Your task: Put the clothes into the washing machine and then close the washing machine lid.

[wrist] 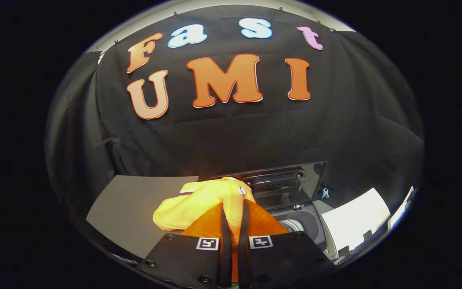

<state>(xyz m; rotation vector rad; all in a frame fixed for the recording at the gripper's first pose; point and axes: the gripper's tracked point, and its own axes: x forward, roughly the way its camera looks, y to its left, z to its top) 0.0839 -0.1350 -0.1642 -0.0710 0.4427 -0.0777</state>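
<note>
A yellow garment hangs bunched up, pinched between the two fingers of my gripper, which is shut on a fold of it. The cloth is lifted above the grey table and droops to the left of the fingers. Beyond the fingers to the right stands the washing machine, its dark lid raised upright at the back. Part of the drum opening shows just right of the fingers.
The white top of the machine spreads to the right of the opening. The black cloth wall closes off the space behind the table and the machine.
</note>
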